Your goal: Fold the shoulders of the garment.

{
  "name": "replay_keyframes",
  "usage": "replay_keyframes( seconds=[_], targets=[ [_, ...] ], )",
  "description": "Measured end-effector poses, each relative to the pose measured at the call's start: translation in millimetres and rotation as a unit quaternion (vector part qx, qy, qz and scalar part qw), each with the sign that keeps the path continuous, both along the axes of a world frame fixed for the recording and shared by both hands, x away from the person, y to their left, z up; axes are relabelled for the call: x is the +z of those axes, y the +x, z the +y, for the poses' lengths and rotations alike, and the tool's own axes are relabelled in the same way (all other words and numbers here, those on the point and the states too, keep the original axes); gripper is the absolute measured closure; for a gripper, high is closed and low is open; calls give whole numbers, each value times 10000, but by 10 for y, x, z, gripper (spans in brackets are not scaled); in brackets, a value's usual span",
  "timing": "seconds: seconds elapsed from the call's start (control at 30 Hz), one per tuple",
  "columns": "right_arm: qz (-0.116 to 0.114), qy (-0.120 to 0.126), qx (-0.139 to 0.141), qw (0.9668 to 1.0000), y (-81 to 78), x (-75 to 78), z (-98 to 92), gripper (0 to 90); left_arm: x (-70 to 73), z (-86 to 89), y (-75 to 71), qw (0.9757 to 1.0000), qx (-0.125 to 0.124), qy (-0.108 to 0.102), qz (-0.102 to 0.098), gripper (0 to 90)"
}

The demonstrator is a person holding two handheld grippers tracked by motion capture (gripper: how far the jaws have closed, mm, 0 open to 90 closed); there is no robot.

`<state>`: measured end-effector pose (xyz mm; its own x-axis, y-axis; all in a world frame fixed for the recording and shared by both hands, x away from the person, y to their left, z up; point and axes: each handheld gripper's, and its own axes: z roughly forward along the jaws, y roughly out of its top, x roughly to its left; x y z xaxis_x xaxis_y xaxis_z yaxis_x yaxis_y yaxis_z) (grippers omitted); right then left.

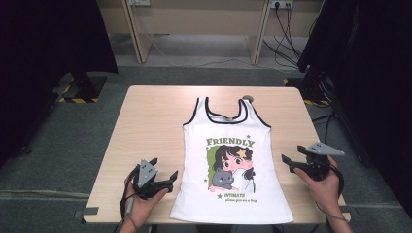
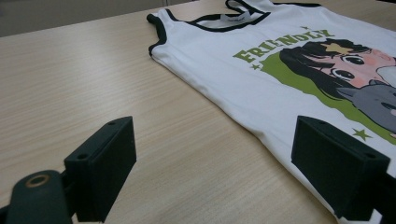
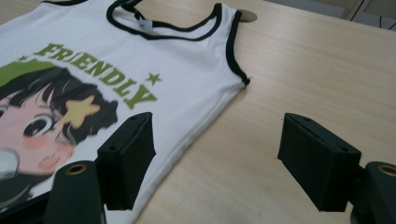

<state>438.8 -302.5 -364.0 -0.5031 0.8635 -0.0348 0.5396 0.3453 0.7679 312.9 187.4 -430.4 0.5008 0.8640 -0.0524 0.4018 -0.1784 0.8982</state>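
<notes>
White cotton lies flat in the middle of the tabletop [image 1: 145, 111]: a tank top [image 1: 233, 165] with black trim, its straps toward the far edge and its hem at the near edge, the printed cartoon face up. We hold our left gripper [image 1: 164, 174] just beside the top's left side, near the near-left corner, with its jaws spread wide and nothing between them; in the left gripper view the far jaw hangs over the white side seam [image 2: 261, 126] without pressing on it. Our right gripper [image 1: 293, 154] sits off the top's right side, toward the right edge of the tabletop, jaws parted with bare wood under the gap. In the right gripper view one jaw overlaps the fabric edge [image 3: 187, 140] and the other stands over wood, so no cloth is caught yet.

We judge the risk to lie in the pinch. If we close with a jaw riding on top of the cloth instead of under its edge, the pads will slide off or catch only one layer, and the front will peel away from the back. If our two grips land at unequal points along the sides, the top will skew as it lifts or folds. A dragged hem could also slip over the near edge.
</notes>
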Motion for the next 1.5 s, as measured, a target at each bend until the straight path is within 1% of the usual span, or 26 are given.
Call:
replay_keyframes(
  seconds=[0.03,0.07,0.1,0.17,0.2,0.27,0.3,0.33,0.37,0.43,0.5,0.6,0.67,0.77,0.9,0.97,1.13,1.3,1.43,1.5],
  targets=[
    [84,-94,22,9999,254,52,110,326,0,1,0,10000,3,-13,-6,132],
    [84,-94,22,9999,254,52,110,326,0,1,0,10000,3,-13,-6,132],
    [176,-233,2,9996,560,72,245,326,0,1,0,10000,3,-13,-6,132],
    [176,-233,2,9996,560,72,245,335,0,2,1,10000,2,-22,-7,132],
    [275,-284,-44,9992,826,58,363,335,0,2,1,10000,2,-22,-7,132],
    [275,-284,-44,9992,826,58,363,340,-1,5,2,10000,5,-41,-2,131],
    [352,-361,-103,9987,1073,34,483,340,-1,5,2,10000,5,-41,-2,131],
    [352,-361,-103,9987,1073,34,483,348,-1,6,2,10000,11,-45,1,131],
    [398,-338,-138,9985,1146,17,519,350,-1,7,2,10000,15,-46,1,131],
    [448,-380,-220,9980,1265,-24,577,360,-1,8,2,10000,24,-55,-3,131],
    [540,-327,-271,9976,1386,-78,636,369,-1,6,1,10000,22,-43,-6,132],
    [622,-332,-284,9971,1531,-135,730,385,-1,-2,4,10000,17,-18,-1,132],
    [630,-361,-301,9969,1616,-155,779,408,-1,-2,6,10000,23,-26,-1,132],
    [696,-317,-355,9964,1726,-190,822,453,-1,-1,5,10000,32,-37,-6,132],
    [763,-369,-375,9957,1822,-254,868,512,0,-4,1,10000,13,-1,-20,132],
    [770,-361,-405,9956,1858,-283,883,527,-1,-7,3,10000,17,-1,-17,132],
    [836,-354,-423,9950,1930,-353,951,558,-1,-2,4,10000,29,-33,-11,133],
    [900,-323,-475,9943,1971,-431,982,570,0,-3,3,10000,15,-13,-16,132],
    [870,-463,-468,9940,1972,-460,1018,580,-1,0,5,10000,20,-42,-6,133],
    [853,-466,-499,9940,1977,-465,1020,599,-1,0,6,10000,15,-43,-3,132]
  ],
)
